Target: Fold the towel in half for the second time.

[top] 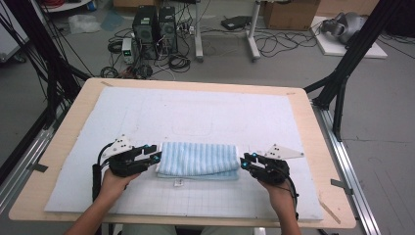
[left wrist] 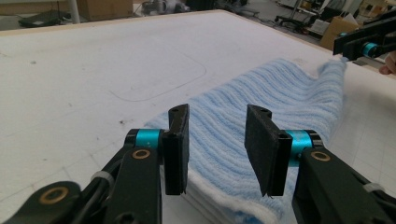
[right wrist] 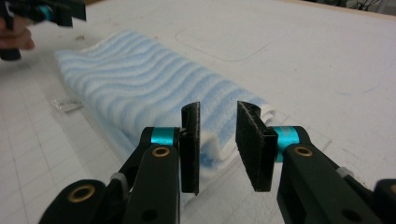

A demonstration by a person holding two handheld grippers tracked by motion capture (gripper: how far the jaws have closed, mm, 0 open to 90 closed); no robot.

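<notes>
Towel [top: 198,159], folded blue-striped, lies centre-front on white mat [top: 147,112], long axis 9-to-3, left gripper [top: 155,155] at its 9 end, right gripper [top: 243,162] at 3, both jaws spread, pinching nothing, equally near.

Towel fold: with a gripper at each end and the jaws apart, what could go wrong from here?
1. Both the left gripper and the right gripper stand open with the towel end between the jaws; pulling back carelessly might snag a layer and undo the fold.
2. The towel's label sticks out at the near edge, so the fold may count as untidy.
3. The near edge looks slightly uneven; layers might slip apart.
</notes>
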